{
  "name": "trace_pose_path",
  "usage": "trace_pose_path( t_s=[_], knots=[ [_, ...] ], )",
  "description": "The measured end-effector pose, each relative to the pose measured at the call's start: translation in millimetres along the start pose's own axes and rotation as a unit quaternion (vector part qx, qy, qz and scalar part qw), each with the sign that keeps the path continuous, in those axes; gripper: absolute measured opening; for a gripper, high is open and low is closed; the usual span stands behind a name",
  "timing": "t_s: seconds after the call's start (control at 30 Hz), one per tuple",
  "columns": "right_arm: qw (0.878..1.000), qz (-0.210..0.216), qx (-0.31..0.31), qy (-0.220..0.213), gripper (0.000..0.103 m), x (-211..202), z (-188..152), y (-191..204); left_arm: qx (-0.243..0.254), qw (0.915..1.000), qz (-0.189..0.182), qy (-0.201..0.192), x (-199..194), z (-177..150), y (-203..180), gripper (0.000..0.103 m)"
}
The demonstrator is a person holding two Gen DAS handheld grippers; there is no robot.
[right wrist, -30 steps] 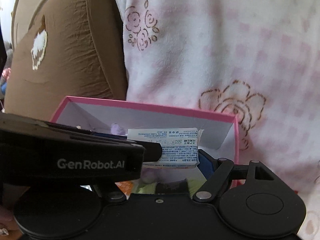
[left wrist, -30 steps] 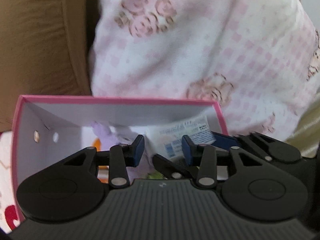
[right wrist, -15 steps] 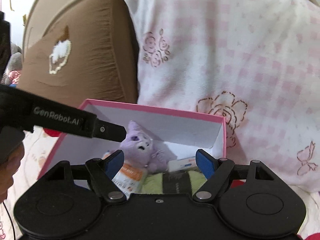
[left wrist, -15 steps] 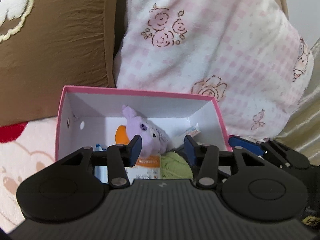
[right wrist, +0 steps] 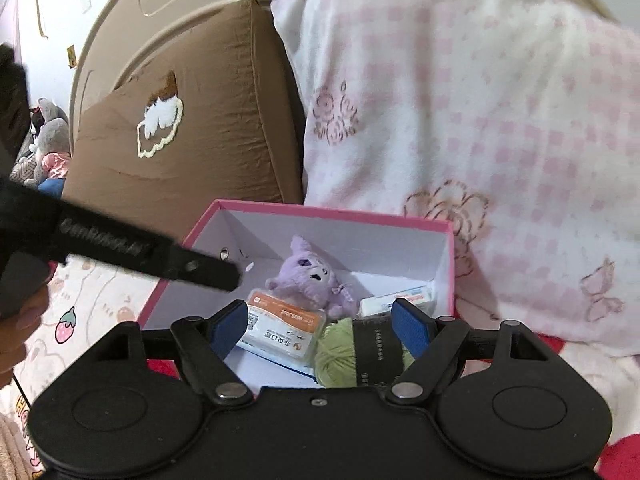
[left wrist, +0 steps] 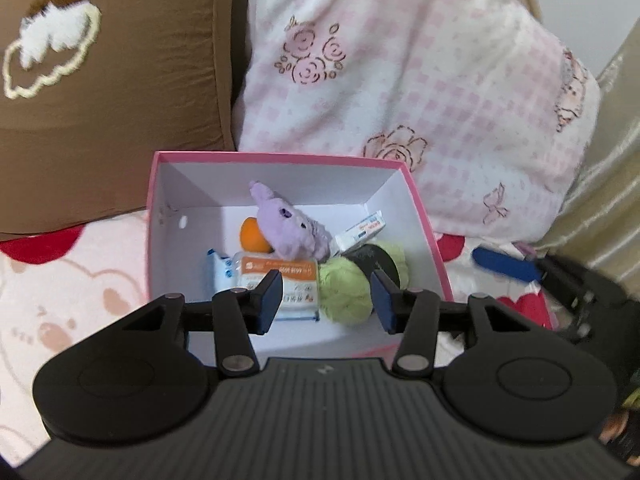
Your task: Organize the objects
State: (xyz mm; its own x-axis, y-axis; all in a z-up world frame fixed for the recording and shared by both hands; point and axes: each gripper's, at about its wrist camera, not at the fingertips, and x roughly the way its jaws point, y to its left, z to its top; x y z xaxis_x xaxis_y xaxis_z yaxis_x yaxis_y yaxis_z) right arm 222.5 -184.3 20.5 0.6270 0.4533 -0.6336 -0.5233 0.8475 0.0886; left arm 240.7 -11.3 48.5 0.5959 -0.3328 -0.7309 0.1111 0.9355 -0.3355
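**Two empty grippers over a filled pink box**

Two cushions lean behind the scene: at left a brown cushion point(left wrist: 108, 92) of creased cloth with a fuzzy white patch, beside it a soft pink-checked pillow point(left wrist: 400, 80) printed with roses. Below them lies a fleecy cartoon-print blanket point(left wrist: 60, 292).

On the blanket stands a rectangular cardboard box point(left wrist: 158, 200), pink outside and plain white inside. It holds, left to right, a small blue-and-white packet point(left wrist: 220, 270), an orange ball point(left wrist: 253, 236), a flat orange-and-white tissue pack point(left wrist: 294, 280), a fuzzy lilac plush toy point(left wrist: 288, 232), a green yarn skein point(left wrist: 344, 292) with a black band, and a small white carton point(left wrist: 362, 234) tilted against the right wall.

Left gripper point(left wrist: 326, 300): blue pads partly spread, nothing between them. Right gripper point(right wrist: 320, 330): pads spread wider, likewise gripping nothing (both hover at the box's near edge).

Only the right wrist view shows the curved beige headboard point(right wrist: 120, 32), grey stuffed toys point(right wrist: 50, 136) at far left, and a hand point(right wrist: 20, 320) on the left gripper's handle. Only the left wrist view shows the ball.
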Motion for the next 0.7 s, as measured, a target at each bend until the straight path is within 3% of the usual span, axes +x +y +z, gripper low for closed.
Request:
trace_pose_path(
  t_s=[0.17, 0.37, 0.7],
  knots=[
    [0.999, -0.002, -0.027, -0.016, 0.082, -32.9, -5.8, 12.8, 0.022, 0.9997, 0.012, -0.004, -31.7, -18.6, -7.0, 0.048],
    [1.0, 0.005, -0.01, -0.023, 0.082, -62.6, -22.0, 29.1, 0.002, 0.9997, -0.018, -0.018, -58.2, -40.9, -8.7, 0.049],
    [1.0, 0.009, -0.002, -0.024, 0.083, -103.5, -37.4, 53.2, 0.001, 0.9996, 0.019, -0.022, -91.6, -75.8, -11.3, 0.049]
  ],
)
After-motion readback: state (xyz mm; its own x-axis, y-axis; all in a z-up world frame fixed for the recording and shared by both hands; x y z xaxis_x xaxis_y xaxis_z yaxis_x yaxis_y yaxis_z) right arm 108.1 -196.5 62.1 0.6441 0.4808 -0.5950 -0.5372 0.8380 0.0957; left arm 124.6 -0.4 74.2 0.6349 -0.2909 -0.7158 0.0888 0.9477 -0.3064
